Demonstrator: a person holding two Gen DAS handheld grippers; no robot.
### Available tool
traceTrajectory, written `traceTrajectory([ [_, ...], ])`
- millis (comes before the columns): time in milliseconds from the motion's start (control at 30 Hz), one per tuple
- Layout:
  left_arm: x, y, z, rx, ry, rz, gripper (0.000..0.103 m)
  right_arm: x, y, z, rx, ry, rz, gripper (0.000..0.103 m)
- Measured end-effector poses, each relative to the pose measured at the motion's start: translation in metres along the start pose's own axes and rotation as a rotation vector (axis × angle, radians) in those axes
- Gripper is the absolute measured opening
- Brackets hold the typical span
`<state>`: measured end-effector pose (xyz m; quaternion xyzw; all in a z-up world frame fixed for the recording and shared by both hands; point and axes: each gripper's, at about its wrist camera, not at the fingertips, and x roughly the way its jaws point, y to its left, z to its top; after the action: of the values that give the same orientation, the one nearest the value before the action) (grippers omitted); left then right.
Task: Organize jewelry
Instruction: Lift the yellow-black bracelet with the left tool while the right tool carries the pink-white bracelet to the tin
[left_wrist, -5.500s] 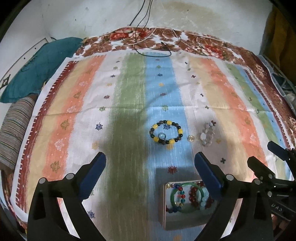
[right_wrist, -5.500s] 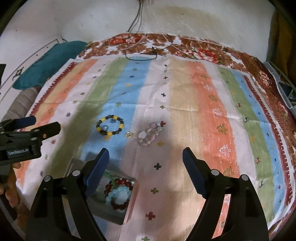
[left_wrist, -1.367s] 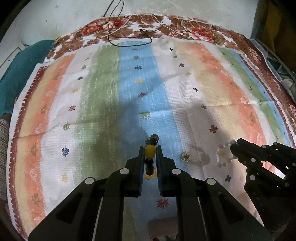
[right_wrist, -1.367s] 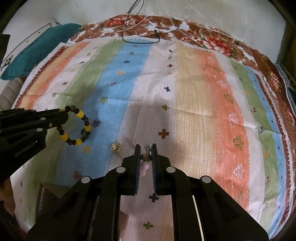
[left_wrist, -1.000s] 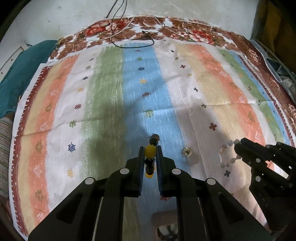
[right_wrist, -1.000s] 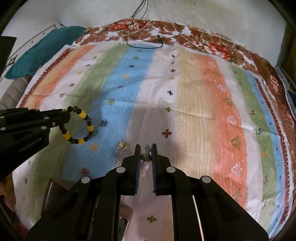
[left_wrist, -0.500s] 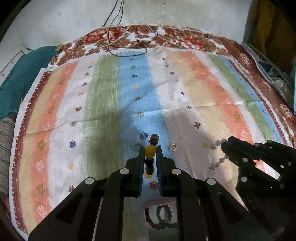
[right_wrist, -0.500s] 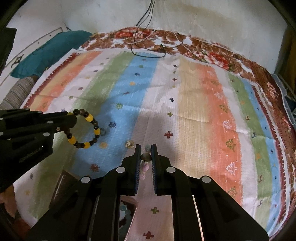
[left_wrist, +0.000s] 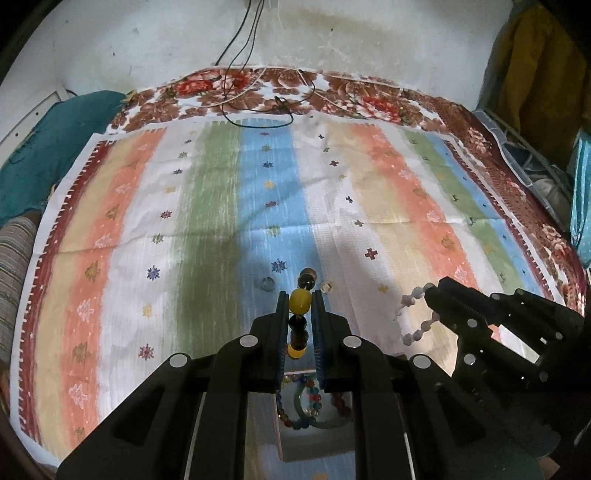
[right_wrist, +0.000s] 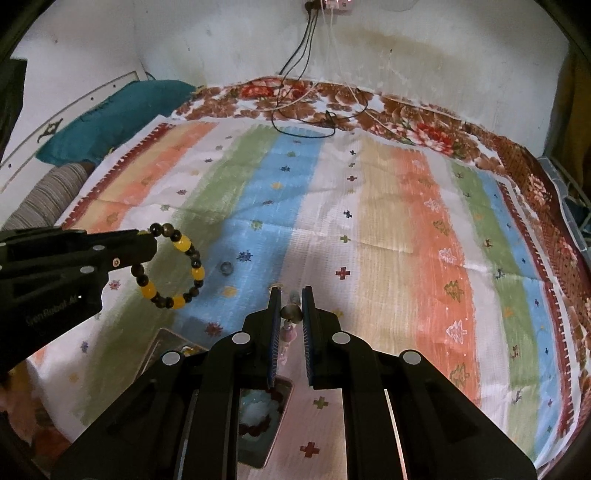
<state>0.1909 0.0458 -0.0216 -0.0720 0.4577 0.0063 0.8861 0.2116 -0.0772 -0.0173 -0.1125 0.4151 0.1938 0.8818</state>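
Currently, two items are in hand and both hang clear of the striped cloth (left_wrist: 207, 206).

Item 1: black-and-yellow bead bracelet (right_wrist: 170, 266). Pinched between the closed jaws of the left gripper (left_wrist: 300, 306); in the left wrist view one yellow bead sits at the fingertips, and the right wrist view shows the free loop hanging beside that gripper's tip. Gripping one bead likely lets the loop drop cleanly when released.

Item 2: pale pink-white bead bracelet (left_wrist: 415, 314). Clamped in the right gripper (right_wrist: 290, 295), jaws narrowed on a bead, the strand dangling down between them.

Item 3: jewelry box (left_wrist: 314, 424). Directly beneath the left gripper, behind its fingertips; it holds a green bangle, multicoloured beads and red beads. From the right gripper it lies below and slightly left. Both grippers seem positioned for a drop into it.

Item 4: two small loose pieces on the cloth, a clear bead (left_wrist: 266, 283) ahead-left of the left gripper's tips and a small charm (left_wrist: 325, 287) just ahead-right.

Change since 5.5 s ago: both bracelets lay on the cloth and both grippers stood wide apart; since 1.4 s ago the grippers have drawn back, bringing the box under them.
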Motion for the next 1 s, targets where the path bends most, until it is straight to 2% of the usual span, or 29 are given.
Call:
traceTrajectory([
  [467, -0.033, -0.009, -0.024, 0.011, -0.035, -0.043, 0.012, -0.030, 0.007, -0.015, 0.004, -0.037, 0.041, 0.012],
  [1000, -0.036, -0.011, -0.043, 0.016, -0.011, -0.042, 0.012, -0.040, 0.017, -0.034, -0.037, -0.020, 0.068, 0.012],
])
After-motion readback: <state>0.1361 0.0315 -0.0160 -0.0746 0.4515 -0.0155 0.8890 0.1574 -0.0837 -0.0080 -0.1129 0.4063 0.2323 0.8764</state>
